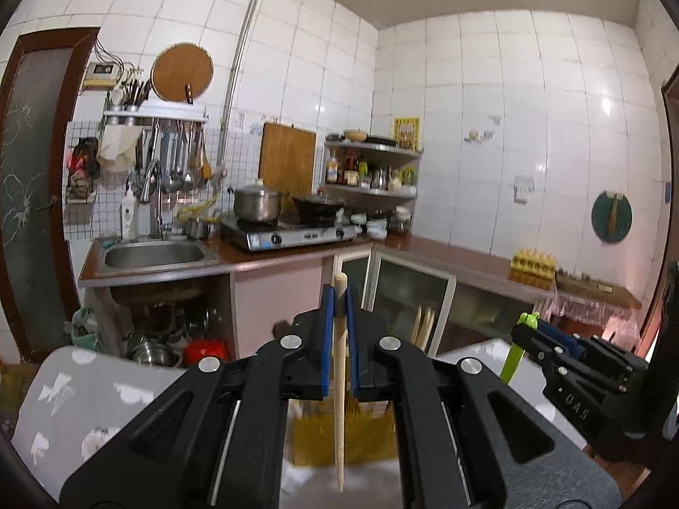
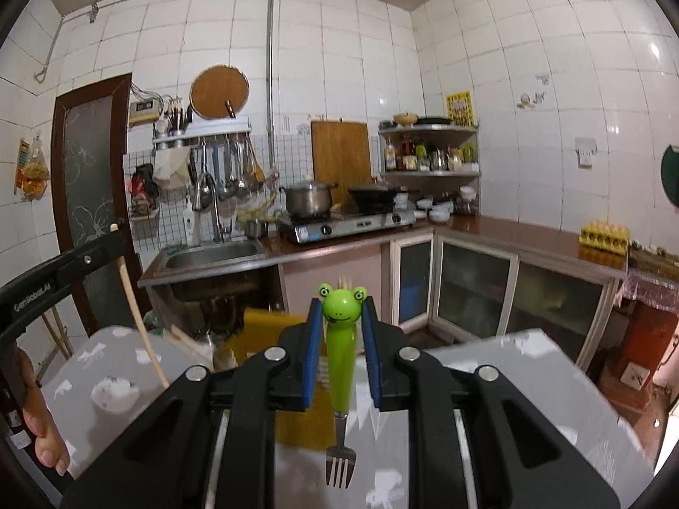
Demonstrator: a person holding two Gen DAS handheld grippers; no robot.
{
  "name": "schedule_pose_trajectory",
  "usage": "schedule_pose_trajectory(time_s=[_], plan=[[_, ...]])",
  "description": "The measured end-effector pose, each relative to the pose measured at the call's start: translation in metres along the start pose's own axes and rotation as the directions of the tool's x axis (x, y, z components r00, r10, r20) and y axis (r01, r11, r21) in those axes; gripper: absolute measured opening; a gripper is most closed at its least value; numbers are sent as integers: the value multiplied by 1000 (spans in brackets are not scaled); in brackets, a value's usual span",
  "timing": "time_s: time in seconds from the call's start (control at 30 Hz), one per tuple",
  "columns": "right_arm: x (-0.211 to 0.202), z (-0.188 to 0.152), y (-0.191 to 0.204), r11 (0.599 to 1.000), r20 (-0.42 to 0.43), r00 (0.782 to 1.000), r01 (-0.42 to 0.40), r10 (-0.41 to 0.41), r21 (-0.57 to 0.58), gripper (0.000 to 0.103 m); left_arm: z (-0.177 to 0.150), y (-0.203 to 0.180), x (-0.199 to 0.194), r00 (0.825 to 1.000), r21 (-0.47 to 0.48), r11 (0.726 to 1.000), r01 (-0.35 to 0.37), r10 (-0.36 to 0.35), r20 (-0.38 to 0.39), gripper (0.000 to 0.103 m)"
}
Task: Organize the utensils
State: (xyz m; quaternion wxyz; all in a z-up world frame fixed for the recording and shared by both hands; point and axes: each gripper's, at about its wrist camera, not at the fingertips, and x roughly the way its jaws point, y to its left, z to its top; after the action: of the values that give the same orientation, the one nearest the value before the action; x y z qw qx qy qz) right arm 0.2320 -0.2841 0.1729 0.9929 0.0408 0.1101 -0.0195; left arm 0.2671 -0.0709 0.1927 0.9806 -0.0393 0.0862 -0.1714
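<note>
Left hand-held gripper [image 1: 339,297]: clamping nearly shut on a wooden chopstick [image 1: 339,381], gripping it near the top end; the stick is hanging almost upright, its tip pointing down over the tabletop [image 1: 106,398].
Right hand-held gripper [image 2: 343,314]: closing narrowly around the green frog-headed handle of a fork [image 2: 339,364]; the frog face is poking up above the blue pads and the metal tines are pointing down.
Tabletop: wearing a grey patterned cloth, lying below both utensils.
Yellow holder [image 1: 339,441]: sitting on the tabletop directly beneath the chopstick, its shape blurred.
Background: kitchen sink [image 2: 212,254] and stove [image 2: 339,225] standing well behind.
</note>
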Motion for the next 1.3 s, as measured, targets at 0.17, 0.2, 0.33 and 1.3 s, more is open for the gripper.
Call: schedule_pose_trajectory(time_s=[0.17, 0.2, 0.33, 1.3], plan=[[22, 39, 5, 1000, 42, 999, -16, 16, 15, 19, 34, -3, 17, 999, -16, 1000, 5, -5, 52, 5], [27, 44, 5, 1000, 47, 999, -19, 18, 19, 19, 38, -3, 24, 999, -19, 1000, 4, -3, 54, 5], [53, 52, 7, 998, 45, 999, -32, 30, 45, 19, 43, -5, 53, 998, -4, 1000, -9, 10, 62, 5], [47, -45, -11, 1000, -174, 985, 10, -10, -3, 74, -54, 39, 0, 986, 10, 989, -144, 145, -84, 99]])
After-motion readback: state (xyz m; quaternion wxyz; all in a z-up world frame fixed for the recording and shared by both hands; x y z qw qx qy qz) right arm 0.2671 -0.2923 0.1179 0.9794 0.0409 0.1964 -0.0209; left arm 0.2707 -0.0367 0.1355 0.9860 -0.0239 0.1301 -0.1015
